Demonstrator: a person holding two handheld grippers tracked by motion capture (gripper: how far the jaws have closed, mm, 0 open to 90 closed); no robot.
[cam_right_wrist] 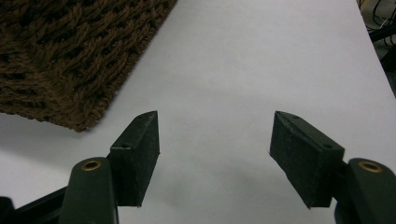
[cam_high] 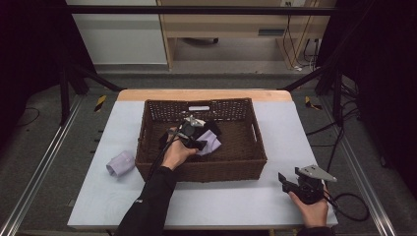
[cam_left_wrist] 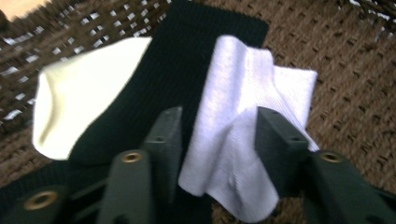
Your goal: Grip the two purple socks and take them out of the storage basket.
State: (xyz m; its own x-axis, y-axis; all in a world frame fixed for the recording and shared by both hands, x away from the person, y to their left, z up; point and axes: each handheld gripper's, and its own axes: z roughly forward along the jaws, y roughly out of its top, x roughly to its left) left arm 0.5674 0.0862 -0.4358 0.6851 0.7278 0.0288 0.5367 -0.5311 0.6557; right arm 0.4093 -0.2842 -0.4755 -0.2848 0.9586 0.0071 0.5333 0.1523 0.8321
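A brown wicker basket (cam_high: 201, 102) stands on the white table (cam_high: 285, 123). My left gripper (cam_high: 194, 133) reaches down into it over a small heap of socks. In the left gripper view its jaws (cam_left_wrist: 218, 119) stand apart astride a pale lavender-white sock (cam_left_wrist: 243, 93), which lies partly on a black sock (cam_left_wrist: 187, 60) beside a cream one (cam_left_wrist: 79, 98). I see no pad pressing the cloth. My right gripper (cam_high: 282, 179) rests on the table at the front right, and its jaws (cam_right_wrist: 215, 126) stand apart with nothing between them.
A rolled lavender sock (cam_high: 121, 163) lies on the table left of the basket. The basket's near right corner (cam_right_wrist: 70, 56) is close to my right gripper. Bare table (cam_right_wrist: 243, 56) stretches ahead of it. Metal rails and cables border the table.
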